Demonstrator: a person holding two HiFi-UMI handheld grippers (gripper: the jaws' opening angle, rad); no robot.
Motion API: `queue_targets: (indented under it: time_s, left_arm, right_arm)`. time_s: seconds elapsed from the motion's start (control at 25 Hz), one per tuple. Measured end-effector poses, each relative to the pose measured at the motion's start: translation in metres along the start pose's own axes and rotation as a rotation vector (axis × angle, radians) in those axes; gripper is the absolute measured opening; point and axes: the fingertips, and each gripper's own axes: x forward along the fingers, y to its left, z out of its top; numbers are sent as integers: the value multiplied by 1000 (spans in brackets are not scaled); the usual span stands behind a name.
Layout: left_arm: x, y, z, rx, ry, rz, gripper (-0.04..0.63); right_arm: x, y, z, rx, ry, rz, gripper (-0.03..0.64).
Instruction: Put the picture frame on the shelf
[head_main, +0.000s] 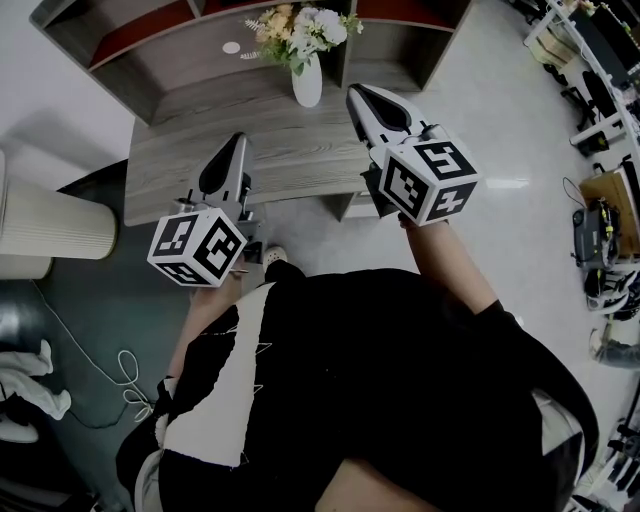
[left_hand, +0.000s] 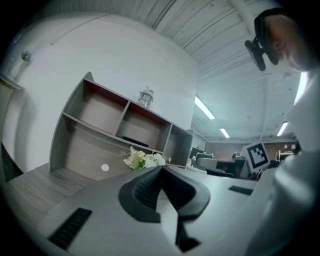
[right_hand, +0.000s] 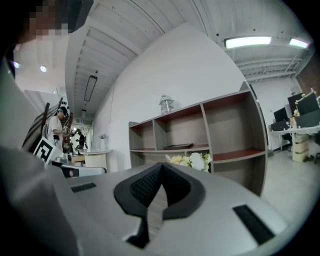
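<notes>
A dark flat picture frame (left_hand: 135, 141) lies on the middle shelf of the grey wooden shelf unit (left_hand: 115, 120); the right gripper view also shows the frame (right_hand: 176, 146) lying there. In the head view the frame is hidden under the shelf's top (head_main: 150, 60). My left gripper (head_main: 238, 138) is shut and empty, held up over the desk's (head_main: 190, 165) near left edge. My right gripper (head_main: 355, 92) is shut with nothing in it, raised beside the white vase of flowers (head_main: 307, 82). Each gripper view shows its own jaws closed together, the left gripper (left_hand: 161, 167) and the right gripper (right_hand: 161, 165).
A glass jar (right_hand: 166, 103) stands on top of the shelf unit. A small white disc (head_main: 231, 47) sits at the back of the desk. A pale cylinder (head_main: 50, 230) and a floor cable (head_main: 125, 385) are at the left. Other desks (head_main: 600, 60) stand at the right.
</notes>
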Motion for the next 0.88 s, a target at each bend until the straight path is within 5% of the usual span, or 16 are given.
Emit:
queue_targets:
  time_s: [0.88]
  left_arm:
    - [-4,5,1,-1,-6,14,12]
  right_arm:
    - [5,3,-6,8,16,5,5]
